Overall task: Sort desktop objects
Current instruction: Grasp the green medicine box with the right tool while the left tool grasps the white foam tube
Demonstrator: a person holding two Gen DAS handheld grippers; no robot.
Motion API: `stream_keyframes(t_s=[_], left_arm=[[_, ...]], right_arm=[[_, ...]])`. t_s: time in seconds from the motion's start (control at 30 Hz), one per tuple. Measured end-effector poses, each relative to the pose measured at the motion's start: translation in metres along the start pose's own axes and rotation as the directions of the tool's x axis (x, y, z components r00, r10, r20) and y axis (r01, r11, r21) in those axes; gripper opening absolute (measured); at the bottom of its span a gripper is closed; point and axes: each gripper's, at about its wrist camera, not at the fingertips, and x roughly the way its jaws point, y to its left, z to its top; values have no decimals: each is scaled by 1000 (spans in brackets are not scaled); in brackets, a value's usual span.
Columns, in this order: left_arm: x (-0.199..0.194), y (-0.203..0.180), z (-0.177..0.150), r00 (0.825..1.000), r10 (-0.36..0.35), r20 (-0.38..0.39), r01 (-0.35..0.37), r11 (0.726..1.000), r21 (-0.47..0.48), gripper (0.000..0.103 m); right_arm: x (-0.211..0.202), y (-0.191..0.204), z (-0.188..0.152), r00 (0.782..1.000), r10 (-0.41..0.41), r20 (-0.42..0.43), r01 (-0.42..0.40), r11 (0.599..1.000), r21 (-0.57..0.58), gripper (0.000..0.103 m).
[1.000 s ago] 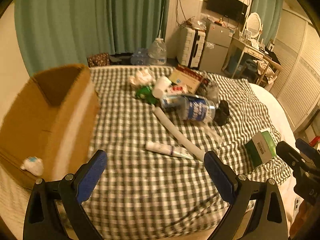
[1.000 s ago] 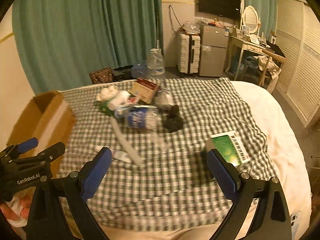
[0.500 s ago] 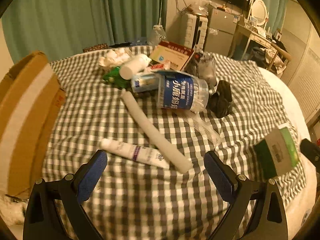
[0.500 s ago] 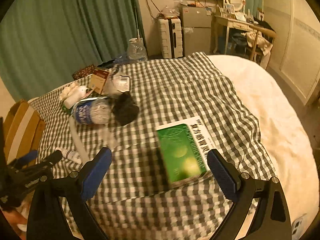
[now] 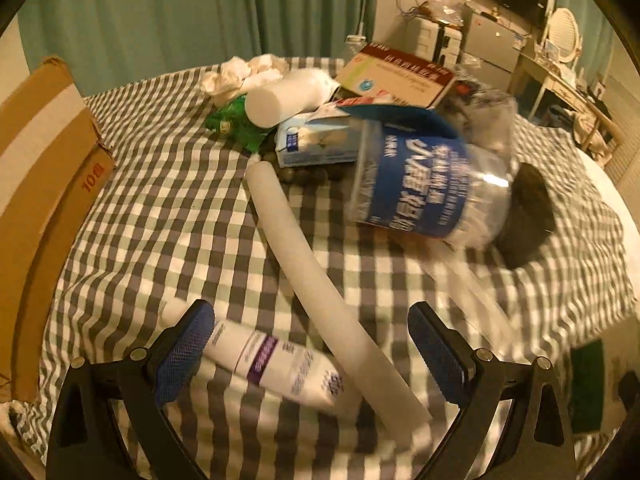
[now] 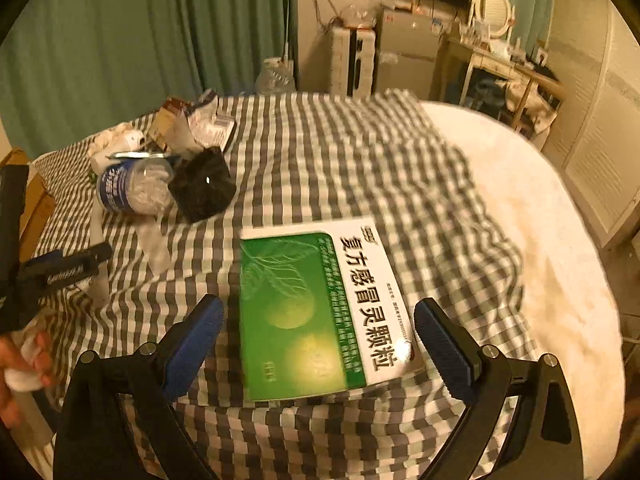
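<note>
Green curtains (image 5: pixel 200 12) close off the far side of the room, and a checked cloth (image 5: pixel 168 216) covers the work surface, with bare white bedding (image 6: pixel 520 216) showing past its right edge. At the left edge of the cloth stands a cardboard box (image 5: pixel 36 168). The left gripper (image 5: pixel 308 348) hangs low over the near part of the cloth with its jaws spread wide and nothing between the pads. Between those jaws lie a white tube (image 5: pixel 280 360) with a purple band and the near end of a long white rod (image 5: pixel 316 280), the rod crossing just above the tube's flat end. Beyond them sits a heap: a clear tub (image 5: pixel 424 188) with a blue label on its side, a dark bundle (image 5: pixel 528 216) touching its right end, a small carton (image 5: pixel 316 144), a white bottle (image 5: pixel 288 96), a green packet (image 5: pixel 232 120), crumpled tissue (image 5: pixel 244 74) and a flat red-edged box (image 5: pixel 396 76). The right gripper (image 6: pixel 318 340) is likewise wide open and empty. It hovers at the near right of the cloth, its pads flanking a green-and-white medicine box (image 6: pixel 316 312) that lies flat, label up, well apart from the heap. Whether the pads touch that box cannot be told. A hand (image 6: pixel 16 360) at the left edge holds something white.
</note>
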Motion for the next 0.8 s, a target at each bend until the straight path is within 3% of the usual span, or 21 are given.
stream_keyframes(t_s=[0.2, 0.23, 0.3, 0.33, 0.37, 0.4, 0.57, 0.67, 0.8], left_arm=[[14, 0, 2, 1000, 8, 17, -8, 1000, 4, 100], [14, 1, 2, 1000, -2, 21, 2, 1000, -3, 99], [15, 2, 3, 999, -33, 15, 33, 999, -14, 84], [15, 2, 3, 999, -38, 11, 38, 999, -15, 81], [13, 1, 3, 999, -43, 20, 44, 999, -9, 72], [12, 0, 3, 998, -54, 26, 54, 999, 0, 54], [8, -2, 8, 997, -71, 31, 69, 995, 67, 20], [4, 6, 11, 995, -95, 18, 93, 994, 64, 10], [-1, 14, 15, 996, -93, 8, 92, 991, 96, 8]], right_arm=[[21, -10, -8, 999, 16, -39, -14, 998, 55, 95], [23, -11, -9, 999, 21, -39, -19, 998, 60, 87], [23, -11, -10, 999, 28, -33, -25, 998, 62, 84], [23, -11, -10, 999, 24, -27, -22, 998, 64, 83], [21, -11, -10, 1000, 17, -21, -16, 998, 65, 83], [21, -11, -10, 1000, 13, -20, -11, 998, 65, 83], [19, -11, -10, 1000, 3, -14, -2, 997, 76, 82], [16, -11, -10, 1000, 1, 0, -1, 997, 79, 81], [12, -12, -8, 1000, -15, 15, 14, 996, 85, 81]])
